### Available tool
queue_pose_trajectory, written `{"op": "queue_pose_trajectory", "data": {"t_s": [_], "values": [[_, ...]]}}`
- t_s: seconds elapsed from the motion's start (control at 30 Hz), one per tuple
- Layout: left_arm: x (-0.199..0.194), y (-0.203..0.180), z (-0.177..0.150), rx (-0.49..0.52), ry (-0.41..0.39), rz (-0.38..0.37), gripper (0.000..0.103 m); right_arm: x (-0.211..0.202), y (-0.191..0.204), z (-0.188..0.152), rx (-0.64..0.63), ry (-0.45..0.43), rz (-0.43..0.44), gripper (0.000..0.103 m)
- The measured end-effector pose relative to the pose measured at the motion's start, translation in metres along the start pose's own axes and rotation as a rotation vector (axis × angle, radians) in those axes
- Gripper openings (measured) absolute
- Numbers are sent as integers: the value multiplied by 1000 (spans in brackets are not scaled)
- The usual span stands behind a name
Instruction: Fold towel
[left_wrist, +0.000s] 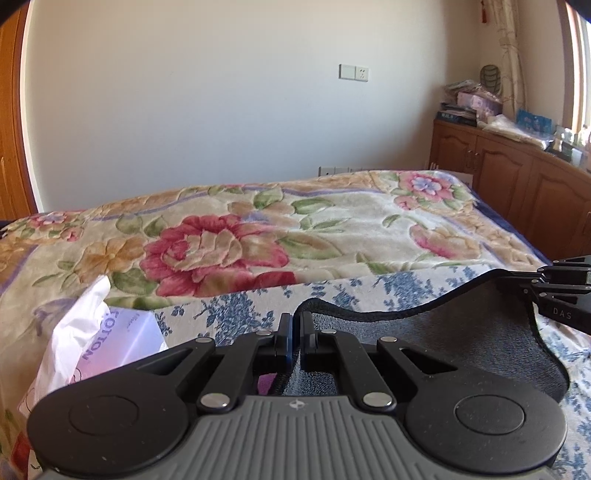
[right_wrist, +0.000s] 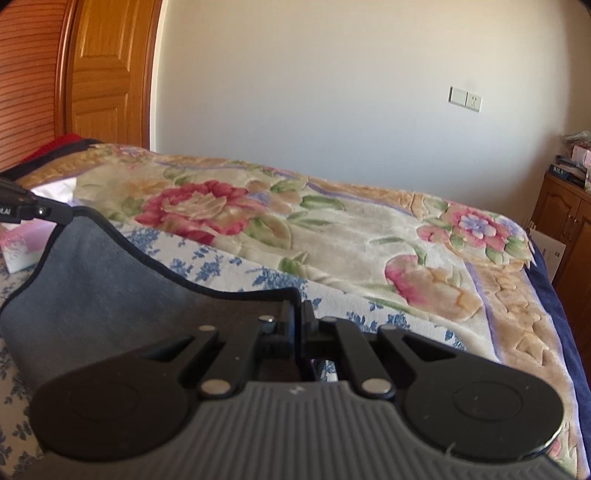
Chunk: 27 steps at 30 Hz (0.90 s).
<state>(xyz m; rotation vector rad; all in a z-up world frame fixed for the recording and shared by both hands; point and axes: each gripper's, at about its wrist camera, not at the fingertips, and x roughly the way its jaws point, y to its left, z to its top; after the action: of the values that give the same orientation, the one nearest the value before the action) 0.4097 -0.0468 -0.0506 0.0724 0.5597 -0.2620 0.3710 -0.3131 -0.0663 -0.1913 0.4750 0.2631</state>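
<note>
Towel (left_wrist: 461, 343) on bed (left_wrist: 258, 221), between grippers; tissue pack (left_wrist: 110, 343) left.

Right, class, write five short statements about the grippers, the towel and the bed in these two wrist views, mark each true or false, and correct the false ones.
1. The left gripper is shut on the towel's edge. True.
2. The right gripper hangs open, holding nothing. False: it is shut on the towel's other corner.
3. The towel is white. False: it is dark grey with black trim.
4. A floral blanket covers the bed. True.
5. The tissue pack lies on top of the towel. False: it sits beside it.
</note>
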Motion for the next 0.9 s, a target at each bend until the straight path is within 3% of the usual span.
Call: {"op": "queue_pose_trajectory", "data": {"t_s": [0.37,0.9], "values": [[24,4,-12,-12,36,26,4,21,5,-10,-78,83,-14,4],[41,6,-20,1,86,61,5,36,-2,-20,-28,132,-2,4]]}}
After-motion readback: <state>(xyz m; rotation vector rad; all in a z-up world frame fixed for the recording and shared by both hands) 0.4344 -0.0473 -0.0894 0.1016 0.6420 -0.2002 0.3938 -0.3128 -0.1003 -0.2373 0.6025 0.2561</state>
